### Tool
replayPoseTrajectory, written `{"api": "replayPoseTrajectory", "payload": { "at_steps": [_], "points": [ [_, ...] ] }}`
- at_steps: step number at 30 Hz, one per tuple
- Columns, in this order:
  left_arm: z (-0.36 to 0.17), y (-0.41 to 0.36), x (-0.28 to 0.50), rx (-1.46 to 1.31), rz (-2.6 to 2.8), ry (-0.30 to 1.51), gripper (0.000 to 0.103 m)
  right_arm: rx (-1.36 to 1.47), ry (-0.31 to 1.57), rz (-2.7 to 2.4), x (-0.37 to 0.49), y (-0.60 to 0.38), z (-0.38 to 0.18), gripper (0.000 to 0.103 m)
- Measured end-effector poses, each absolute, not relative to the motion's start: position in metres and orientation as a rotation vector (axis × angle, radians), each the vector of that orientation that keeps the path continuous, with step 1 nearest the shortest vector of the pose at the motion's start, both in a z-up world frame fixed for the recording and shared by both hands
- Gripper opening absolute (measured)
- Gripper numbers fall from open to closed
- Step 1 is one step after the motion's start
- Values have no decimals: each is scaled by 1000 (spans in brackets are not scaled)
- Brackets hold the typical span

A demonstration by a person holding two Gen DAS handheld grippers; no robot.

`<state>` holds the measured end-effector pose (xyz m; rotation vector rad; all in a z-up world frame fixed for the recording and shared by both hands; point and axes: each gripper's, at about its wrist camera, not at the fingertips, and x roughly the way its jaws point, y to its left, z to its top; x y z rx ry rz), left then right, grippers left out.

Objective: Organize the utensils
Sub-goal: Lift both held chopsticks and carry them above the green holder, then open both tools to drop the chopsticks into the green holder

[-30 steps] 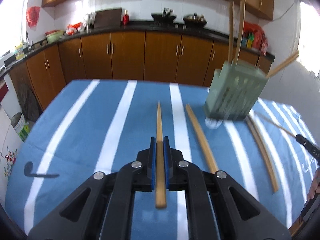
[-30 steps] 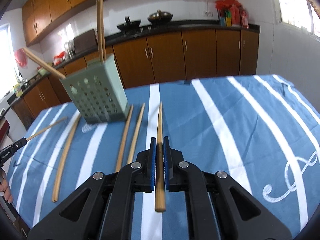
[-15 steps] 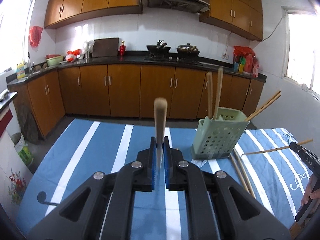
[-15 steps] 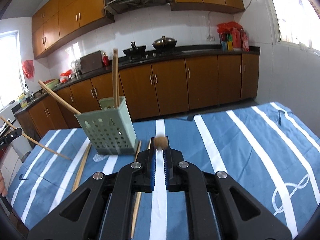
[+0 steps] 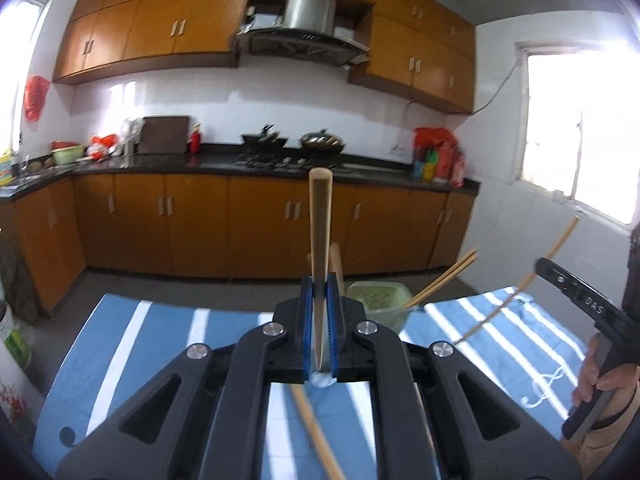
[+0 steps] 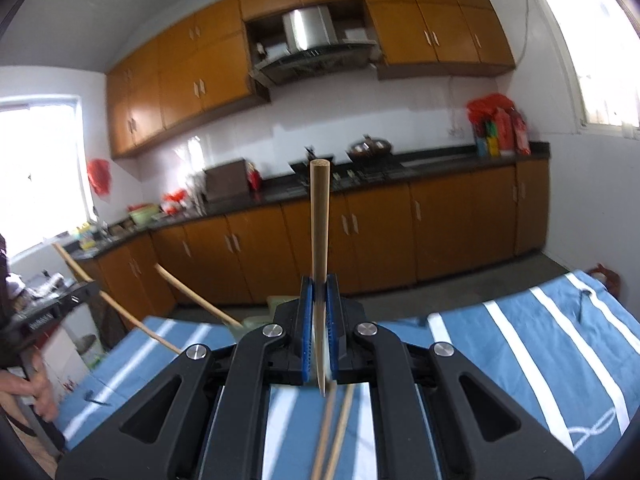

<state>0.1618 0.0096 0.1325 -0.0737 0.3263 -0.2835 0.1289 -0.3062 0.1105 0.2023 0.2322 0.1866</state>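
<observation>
My left gripper is shut on a wooden chopstick that stands upright, thick end up, well above the table. The green holder sits just right of and beyond the fingers, with chopsticks leaning out of it. My right gripper is shut on another wooden chopstick, also upright. The green holder shows only as a sliver behind the right fingers. Loose chopsticks lie on the cloth under each gripper. The right gripper also shows in the left wrist view, holding its chopstick.
The table has a blue cloth with white stripes. Beyond it run wooden cabinets and a dark counter with pans. In the right wrist view the person's hand holds the left gripper at the left edge. A bucket stands on the floor.
Both grippers have risen and tilted up with their chopsticks, from low over the cloth to high above it. The holder now sits low, close behind the fingers.
</observation>
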Motion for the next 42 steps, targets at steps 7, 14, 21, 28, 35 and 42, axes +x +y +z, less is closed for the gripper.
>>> {"api": "replayPoseTrajectory", "payload": {
  "at_steps": [7,14,21,28,35,42],
  "points": [
    [160,-13,167,-96,-338,250,8,179,134,236,132,-289,136,7],
    [174,-28,199,-137,-312,195,8,166,86,231,153,-280,142,7],
    [163,-39,232,-135,-298,188,8,163,95,229,187,-273,130,7],
    [135,-44,265,-118,-301,256,8,192,207,231,218,-270,100,7],
    [121,-46,276,-115,-300,296,8,199,242,236,220,-268,98,8],
    [123,-39,271,-127,-285,294,12,197,221,214,210,-267,104,29]
  ]
}}
